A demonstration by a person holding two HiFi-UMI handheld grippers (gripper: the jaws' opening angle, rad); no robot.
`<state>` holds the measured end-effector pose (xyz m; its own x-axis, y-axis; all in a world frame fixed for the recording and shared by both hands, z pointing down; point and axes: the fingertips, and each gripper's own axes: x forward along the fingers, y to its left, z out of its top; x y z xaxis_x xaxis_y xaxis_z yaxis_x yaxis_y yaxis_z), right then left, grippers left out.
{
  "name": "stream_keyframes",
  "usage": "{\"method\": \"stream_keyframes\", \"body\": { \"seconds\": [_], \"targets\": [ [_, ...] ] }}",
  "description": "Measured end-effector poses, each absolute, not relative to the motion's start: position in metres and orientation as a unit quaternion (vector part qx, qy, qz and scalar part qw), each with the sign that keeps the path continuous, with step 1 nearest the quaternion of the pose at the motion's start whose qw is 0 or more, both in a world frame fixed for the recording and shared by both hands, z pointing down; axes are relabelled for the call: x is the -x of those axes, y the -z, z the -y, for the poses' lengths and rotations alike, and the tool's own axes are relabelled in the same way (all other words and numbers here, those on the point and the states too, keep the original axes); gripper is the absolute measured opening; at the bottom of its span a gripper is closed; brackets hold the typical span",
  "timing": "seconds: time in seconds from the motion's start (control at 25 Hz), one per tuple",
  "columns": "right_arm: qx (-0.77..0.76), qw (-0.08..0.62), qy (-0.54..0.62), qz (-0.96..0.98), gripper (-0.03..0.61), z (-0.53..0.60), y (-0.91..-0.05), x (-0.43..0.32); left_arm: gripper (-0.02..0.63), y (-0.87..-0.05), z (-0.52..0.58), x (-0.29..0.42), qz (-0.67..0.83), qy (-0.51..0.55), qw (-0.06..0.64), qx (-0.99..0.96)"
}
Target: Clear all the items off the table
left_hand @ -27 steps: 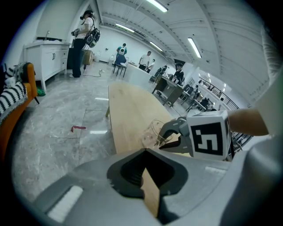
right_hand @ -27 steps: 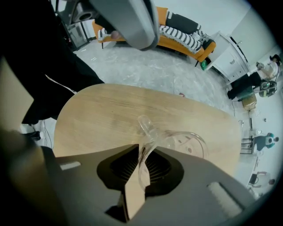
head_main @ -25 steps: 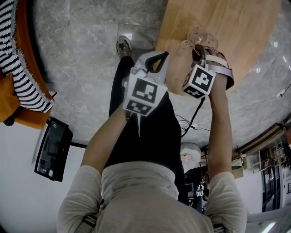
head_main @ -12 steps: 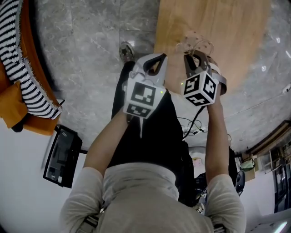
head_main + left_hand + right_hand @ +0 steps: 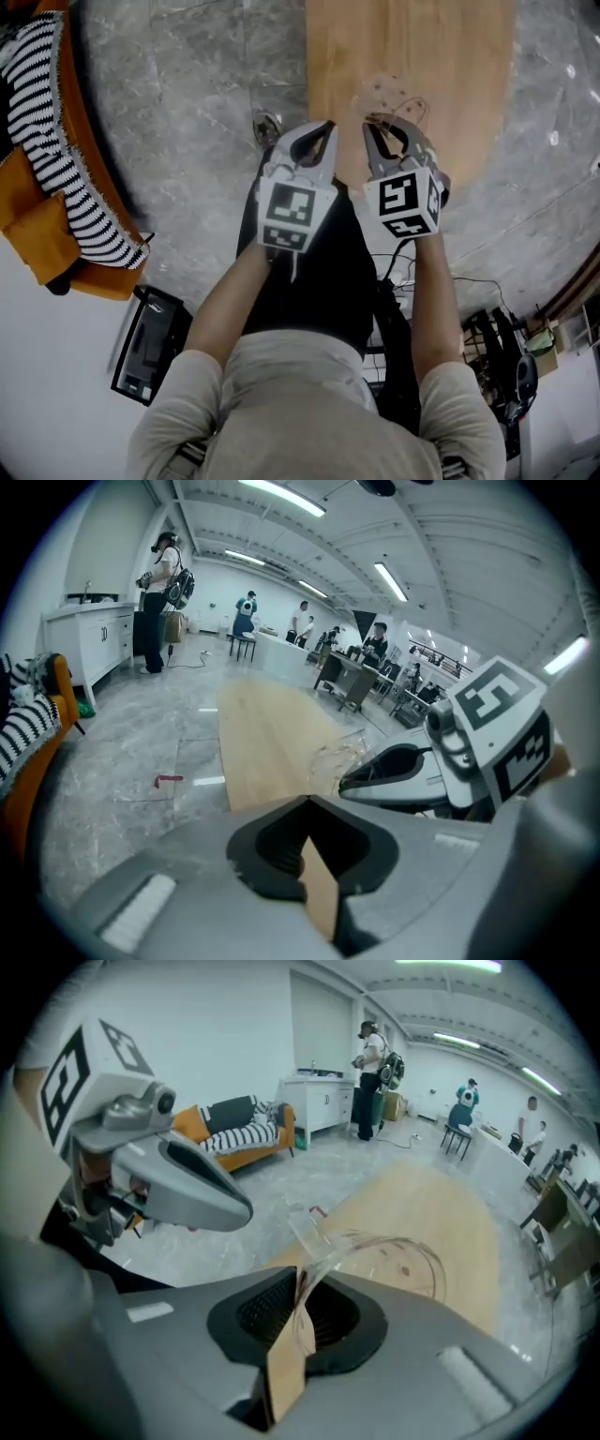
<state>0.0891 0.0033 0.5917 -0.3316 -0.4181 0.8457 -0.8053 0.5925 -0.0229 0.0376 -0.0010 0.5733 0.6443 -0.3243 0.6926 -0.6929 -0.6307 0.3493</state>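
Right tongs (image 5: 298,1288), pinching cup (image 5: 384,1260) rim, had drifted leftward in frame beside shut, empty left tongs (image 5: 305,803); worktop (image 5: 422,47) looked otherwise bare.

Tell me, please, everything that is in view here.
table: one, light wood, ahead of both grippers
clear plastic container: one, transparent, over the table's near end
sofa: one, orange, at the left
striped fabric: one, black and white, on the sofa
flat device: one, black, on the floor, back left
people: several, mixed clothing, far background
left gripper: one, grey, fingers shut, empty
right gripper: one, grey, fingers shut on the container's rim
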Motion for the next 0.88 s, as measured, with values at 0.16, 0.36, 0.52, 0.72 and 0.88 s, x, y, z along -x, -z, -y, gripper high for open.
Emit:
{"method": "stream_keyframes", "body": {
  "seconds": [0.16, 0.36, 0.52, 0.72, 0.88],
  "targets": [
    [-0.427, 0.379, -0.251, 0.782, 0.038, -0.004, -0.555, -0.085, 0.021, -0.55, -0.003, -0.037, 0.297, -0.294, 0.299, -0.858],
    [-0.479, 0.323, -0.258, 0.775, 0.038, -0.005, -0.49, -0.087, 0.021, -0.498, 0.005, -0.041, 0.302, -0.276, 0.281, -0.868],
    [-0.516, 0.289, -0.261, 0.763, 0.038, -0.002, -0.445, -0.09, 0.021, -0.458, 0.016, -0.044, 0.307, -0.258, 0.275, -0.874],
    [-0.566, 0.242, -0.243, 0.749, 0.038, 0.001, -0.391, -0.095, 0.021, -0.41, 0.021, -0.053, 0.304, -0.233, 0.263, -0.886],
    [-0.595, 0.209, -0.235, 0.739, 0.038, 0.005, -0.351, -0.108, 0.021, -0.368, 0.024, -0.071, 0.285, -0.215, 0.241, -0.902]
  ]
}}
